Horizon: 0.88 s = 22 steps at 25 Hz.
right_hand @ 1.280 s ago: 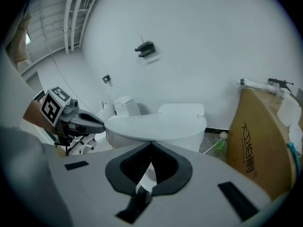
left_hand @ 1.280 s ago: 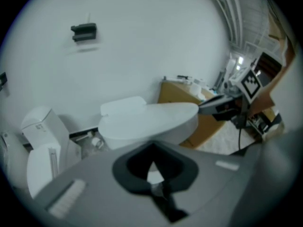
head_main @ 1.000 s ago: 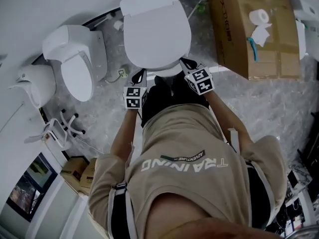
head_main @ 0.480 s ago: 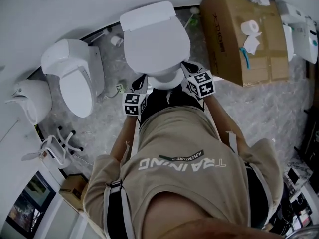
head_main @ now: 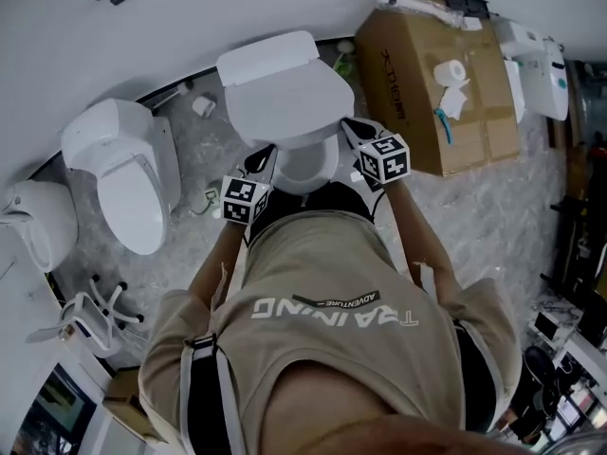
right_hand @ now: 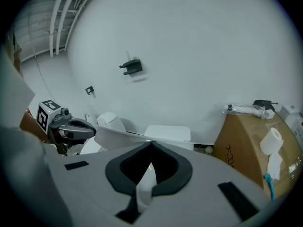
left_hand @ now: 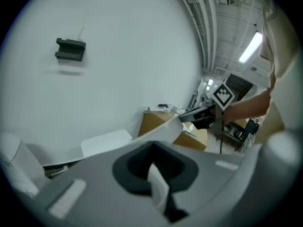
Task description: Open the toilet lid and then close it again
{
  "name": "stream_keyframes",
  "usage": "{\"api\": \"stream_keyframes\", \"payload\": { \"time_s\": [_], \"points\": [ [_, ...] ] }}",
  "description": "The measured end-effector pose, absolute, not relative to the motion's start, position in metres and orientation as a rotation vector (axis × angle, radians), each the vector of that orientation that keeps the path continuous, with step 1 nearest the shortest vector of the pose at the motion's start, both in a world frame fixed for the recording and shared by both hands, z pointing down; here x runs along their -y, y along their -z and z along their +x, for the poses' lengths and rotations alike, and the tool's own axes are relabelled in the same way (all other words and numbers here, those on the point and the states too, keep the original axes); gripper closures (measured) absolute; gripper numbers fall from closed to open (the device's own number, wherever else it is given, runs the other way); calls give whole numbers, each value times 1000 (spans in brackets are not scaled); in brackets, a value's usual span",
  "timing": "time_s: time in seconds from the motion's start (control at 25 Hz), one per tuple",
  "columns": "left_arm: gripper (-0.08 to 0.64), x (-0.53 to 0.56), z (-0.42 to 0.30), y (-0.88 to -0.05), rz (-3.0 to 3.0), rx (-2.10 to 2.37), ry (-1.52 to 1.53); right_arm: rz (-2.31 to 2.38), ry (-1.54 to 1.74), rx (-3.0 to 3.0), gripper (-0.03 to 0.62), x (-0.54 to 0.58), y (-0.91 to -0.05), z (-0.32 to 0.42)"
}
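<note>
Right gripper view: right gripper (right_hand: 147,171) is clamped on the lid (right_hand: 118,137) edge, and the left gripper (left_hand: 155,174) bites it likewise. Lid sits barely above the bowl (head_main: 308,164). Looks like opening; next, swing it up toward the tank (head_main: 266,60).

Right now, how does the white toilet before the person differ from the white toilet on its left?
The white toilet before the person has its lid lifted, gripped by the left claw and right claw; the white toilet on its left is closed, untouched. The first faces the person; the second stands angled away. Both stand against the wall.
</note>
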<state>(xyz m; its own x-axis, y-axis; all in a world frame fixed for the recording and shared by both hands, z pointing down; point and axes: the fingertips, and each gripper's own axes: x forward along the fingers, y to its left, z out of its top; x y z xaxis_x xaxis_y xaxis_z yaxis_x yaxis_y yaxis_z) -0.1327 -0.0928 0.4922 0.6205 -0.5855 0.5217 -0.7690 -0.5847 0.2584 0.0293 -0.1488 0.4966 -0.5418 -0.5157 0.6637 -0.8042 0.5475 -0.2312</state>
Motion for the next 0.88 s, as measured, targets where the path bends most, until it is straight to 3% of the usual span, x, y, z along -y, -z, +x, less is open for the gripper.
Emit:
{"api": "stream_keyframes", "payload": {
  "time_s": [0.88],
  "points": [
    [555, 203, -157, -439, 2336, 1353, -533, 967, -616, 2353, 578, 258, -444, 4]
  ]
}}
